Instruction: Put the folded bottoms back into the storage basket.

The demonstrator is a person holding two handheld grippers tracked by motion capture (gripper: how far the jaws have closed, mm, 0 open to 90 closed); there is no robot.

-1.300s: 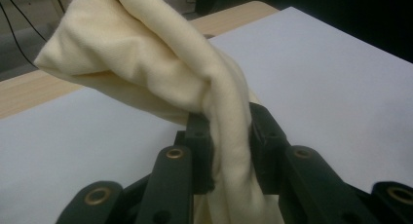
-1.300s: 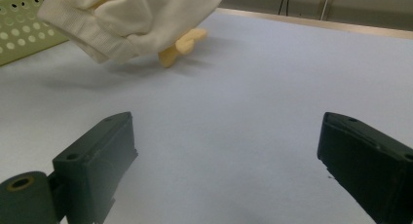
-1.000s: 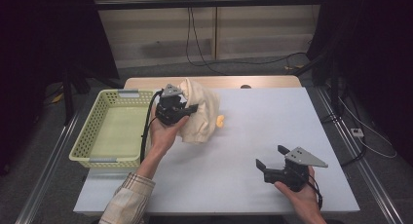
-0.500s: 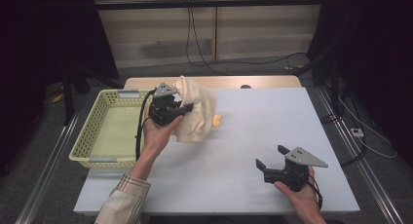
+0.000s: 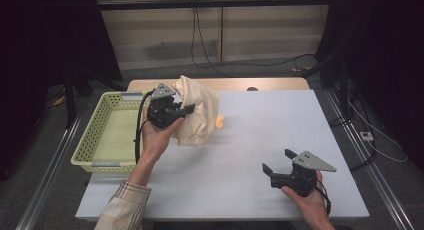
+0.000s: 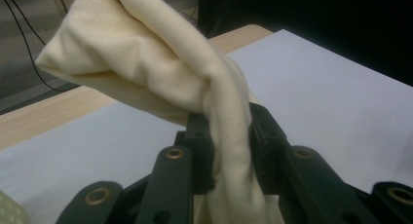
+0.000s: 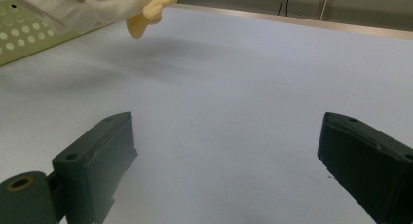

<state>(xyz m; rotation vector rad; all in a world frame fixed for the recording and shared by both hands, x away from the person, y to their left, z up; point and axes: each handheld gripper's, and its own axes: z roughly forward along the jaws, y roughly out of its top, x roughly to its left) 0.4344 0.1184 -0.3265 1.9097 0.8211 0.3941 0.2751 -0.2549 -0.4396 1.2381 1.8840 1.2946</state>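
Two hand-held grippers were in use. In the high view, the left gripper (image 5: 186, 110) was clamped on a cream cloth (image 5: 200, 112), held above the tabletop (image 5: 260, 140) beside the basket (image 5: 100, 140). The cloth hung in a loose bunch, its lower folds near or touching the surface; which, I could not tell. A small yellow piece (image 5: 219, 122) showed at its right edge. The right gripper (image 5: 277, 165) sat low near the front edge with its jaws spread and nothing between them, well apart from the cloth.

In the left gripper view, the cloth (image 6: 160, 63) was a soft, matte knit, twisted into a thick rope where it passed between the black jaws and ballooning into a folded mass beyond. Risk, as judged: the grip took only a narrow gather, so the heavier bunch could slide through if the hand swung. A trailing fold could also snag the basket rim, which is perforated plastic.

In the right gripper view, the jaws stood wide over the smooth, pale tabletop (image 7: 234, 87). The yellow piece (image 7: 146, 12) dangled under the cloth (image 7: 97, 2), with the basket (image 7: 19, 34) at the left edge. Risk, as judged: that piece could catch or drop outside the basket.
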